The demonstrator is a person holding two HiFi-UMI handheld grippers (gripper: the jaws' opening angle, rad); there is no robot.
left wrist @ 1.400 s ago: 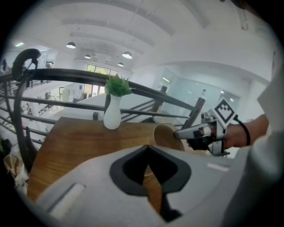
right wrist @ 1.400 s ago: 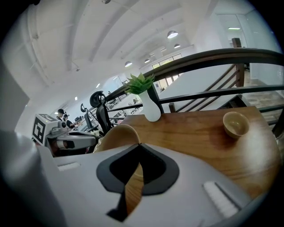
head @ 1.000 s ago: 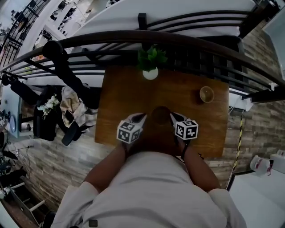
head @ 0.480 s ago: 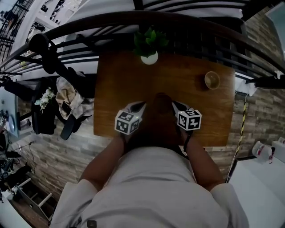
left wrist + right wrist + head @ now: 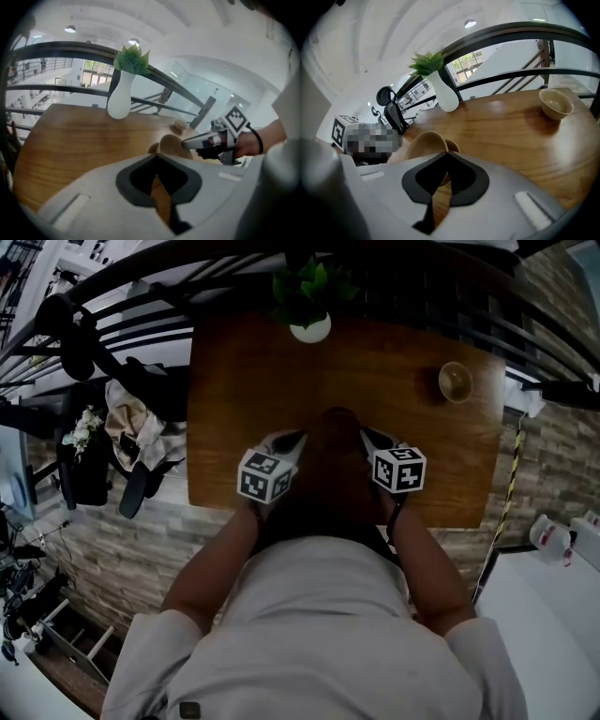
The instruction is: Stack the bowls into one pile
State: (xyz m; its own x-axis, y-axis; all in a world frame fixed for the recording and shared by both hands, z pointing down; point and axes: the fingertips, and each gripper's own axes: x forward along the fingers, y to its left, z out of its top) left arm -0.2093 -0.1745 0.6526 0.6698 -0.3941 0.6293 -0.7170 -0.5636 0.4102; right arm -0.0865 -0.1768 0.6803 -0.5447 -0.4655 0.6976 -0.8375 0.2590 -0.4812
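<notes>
A tan wooden bowl (image 5: 337, 424) hangs between my two grippers above the near middle of the wooden table (image 5: 234, 409). My left gripper (image 5: 291, 441) is shut on its left rim, and my right gripper (image 5: 367, 437) is shut on its right rim. In the left gripper view the bowl (image 5: 177, 144) sits just past my closed tips, with the right gripper (image 5: 187, 143) pinching its far edge. In the right gripper view the bowl (image 5: 425, 142) rises left of my tips. A second bowl (image 5: 456, 382) stands alone at the table's far right (image 5: 555, 103).
A white vase with a green plant (image 5: 309, 326) stands at the far edge, in front of a dark railing (image 5: 141, 310). An office chair with clothes (image 5: 122, 442) stands left of the table. A stone-tiled floor lies beyond the near edge.
Both grippers have come down toward the table together, and the bowl has stayed between them. The jaws look the same as before.
</notes>
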